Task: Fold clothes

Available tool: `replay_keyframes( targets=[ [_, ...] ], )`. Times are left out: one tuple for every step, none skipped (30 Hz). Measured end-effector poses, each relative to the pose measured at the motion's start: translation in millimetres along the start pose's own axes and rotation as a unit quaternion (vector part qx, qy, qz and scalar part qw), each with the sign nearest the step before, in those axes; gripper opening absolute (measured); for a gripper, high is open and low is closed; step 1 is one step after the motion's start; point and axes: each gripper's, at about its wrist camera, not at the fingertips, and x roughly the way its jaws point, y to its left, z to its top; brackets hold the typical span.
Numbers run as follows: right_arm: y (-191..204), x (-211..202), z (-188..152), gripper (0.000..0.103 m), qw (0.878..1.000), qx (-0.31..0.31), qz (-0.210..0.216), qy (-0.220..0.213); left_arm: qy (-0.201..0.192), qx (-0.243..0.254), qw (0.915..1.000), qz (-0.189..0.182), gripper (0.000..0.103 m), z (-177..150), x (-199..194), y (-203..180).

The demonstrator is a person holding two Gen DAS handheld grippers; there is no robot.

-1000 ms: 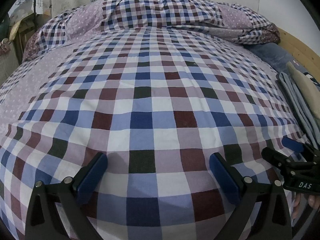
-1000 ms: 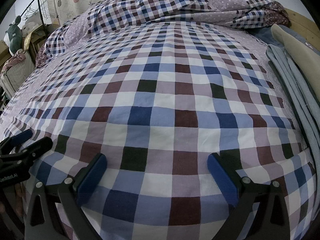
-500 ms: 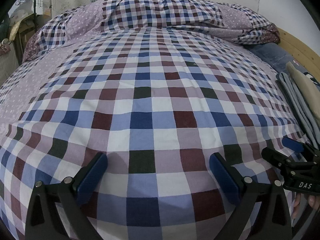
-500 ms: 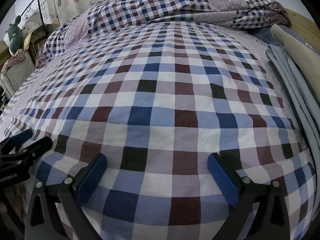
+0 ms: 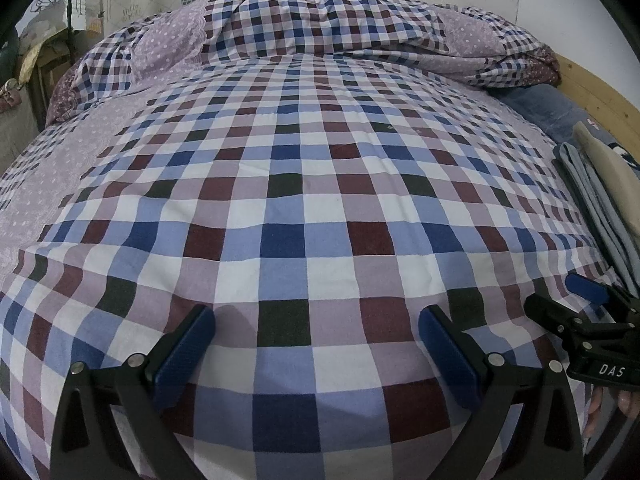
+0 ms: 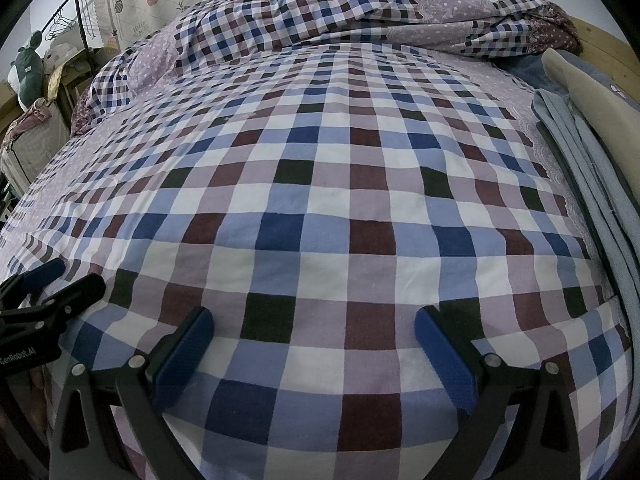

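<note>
the bed (image 5: 304, 216) fills both views, covered by a checked sheet that lies flat and carries no garment in its middle. all places below are given relative to the bed.

a rolled checked quilt (image 5: 340, 36) lies across the far end of the bed.

the clothes (image 6: 588, 184) lie in a stack along the right edge of the bed: grey-blue layers with a beige piece (image 6: 580, 96) on top, edges fairly even, so they look already laid flat or folded. the long axis of the stack runs from the near edge toward the far end. whether these pieces are finished or waiting to be folded cannot be told from this scene; it fits both a stack of done work and a supply pile.

the right tongs (image 6: 314, 332) hover over the near edge of the bed, released, jaws spread wide, gripping nothing. the stack lies to their right and forward.

the left tongs (image 5: 316, 332) hover just beside them at the same near edge, also released and empty. in the left view the stack (image 5: 600, 216) sits beyond the right tongs (image 5: 576, 312), so the right hand is the nearer one.
</note>
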Motion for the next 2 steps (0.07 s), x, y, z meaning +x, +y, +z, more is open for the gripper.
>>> replay_keyframes(
  targets=[
    [-0.3, 0.0, 0.0, 0.103, 1.0, 0.0, 0.0, 0.0, 0.0, 0.0, 1.0, 0.0, 0.103, -0.1, 0.0, -0.1],
    [0.0, -0.1, -0.1, 0.103, 1.0, 0.0, 0.0, 0.0, 0.0, 0.0, 1.0, 0.0, 0.103, -0.1, 0.0, -0.2]
  ],
)
